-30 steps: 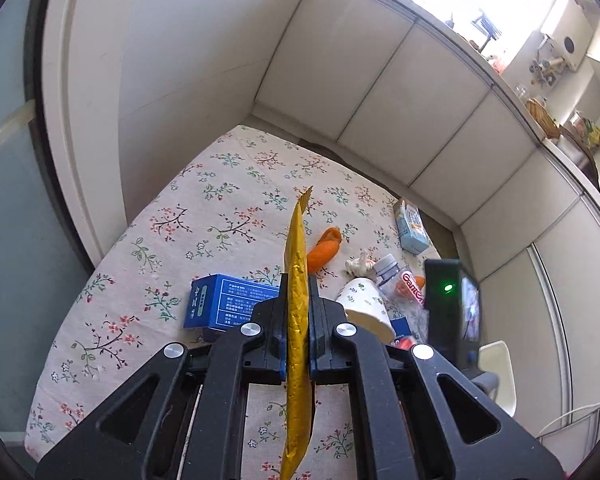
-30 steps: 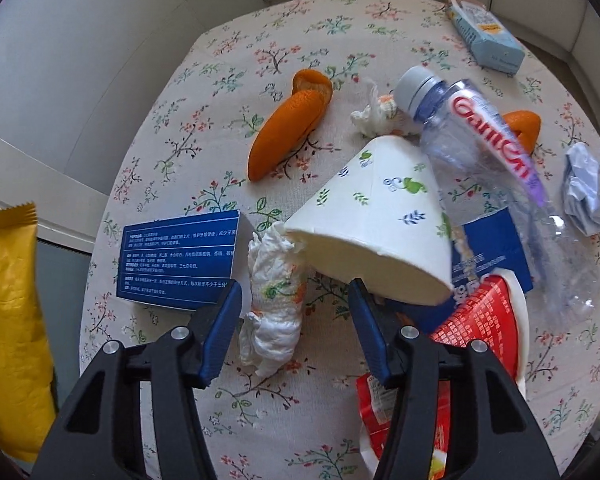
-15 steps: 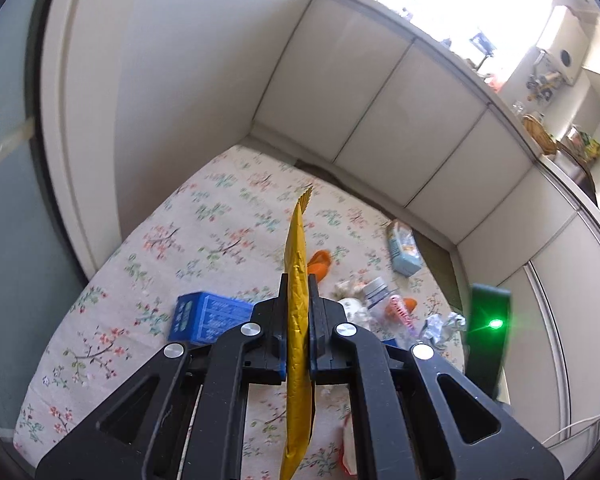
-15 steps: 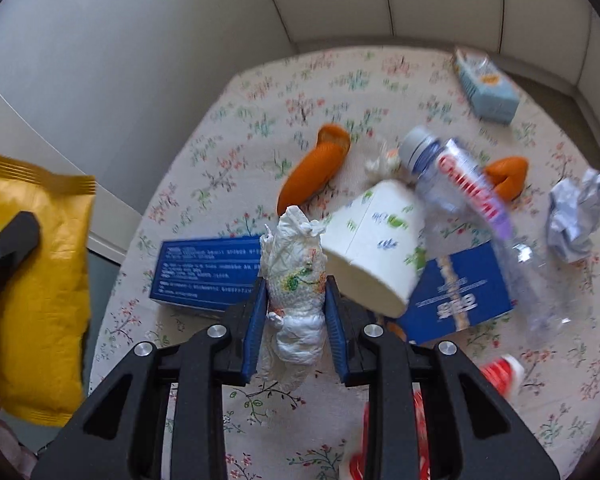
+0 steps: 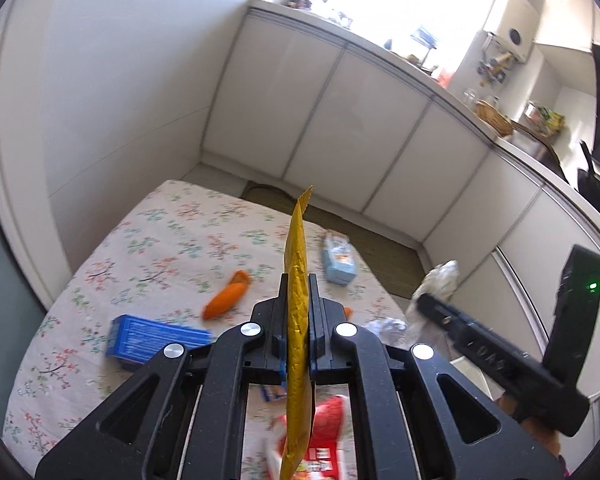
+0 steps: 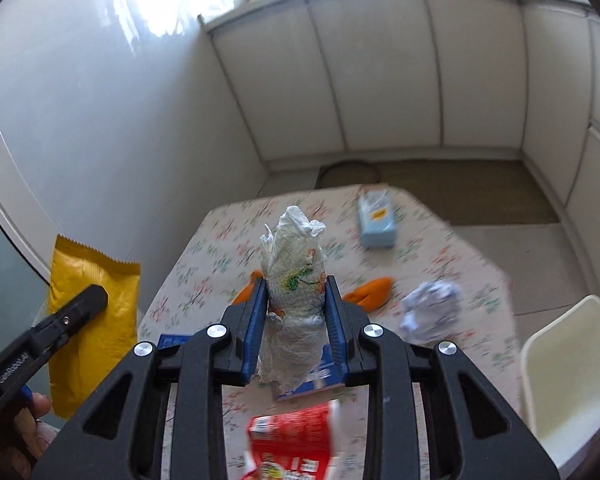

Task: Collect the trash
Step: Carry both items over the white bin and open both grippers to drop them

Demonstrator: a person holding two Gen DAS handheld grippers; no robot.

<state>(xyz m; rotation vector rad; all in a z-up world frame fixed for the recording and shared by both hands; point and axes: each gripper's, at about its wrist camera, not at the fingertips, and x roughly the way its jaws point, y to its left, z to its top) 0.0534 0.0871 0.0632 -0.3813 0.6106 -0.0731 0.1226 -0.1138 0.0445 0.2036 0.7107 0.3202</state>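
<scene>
My left gripper (image 5: pixel 298 292) is shut on a flat yellow snack wrapper (image 5: pixel 297 264), held edge-on above the floral table (image 5: pixel 148 240); the wrapper also shows in the right wrist view (image 6: pixel 92 308). My right gripper (image 6: pixel 296 292) is shut on a crumpled white tissue wad (image 6: pixel 294 280), lifted above the table; the wad also shows in the left wrist view (image 5: pixel 436 284). On the table lie a blue box (image 5: pixel 152 336), orange peels (image 5: pixel 226 294), a light-blue carton (image 6: pixel 376 220), a crumpled paper ball (image 6: pixel 432 312) and a red packet (image 6: pixel 296 436).
White cabinet panels (image 6: pixel 380 80) and a wall surround the table. A white chair seat (image 6: pixel 568 380) stands at the right. A brown floor mat (image 6: pixel 440 188) lies beyond the table. A cluttered counter (image 5: pixel 500 120) runs along the upper right.
My right gripper closed on the tissue wad and lifted it off the table. Both grippers have risen and pulled back from the table; the left still holds the wrapper.
</scene>
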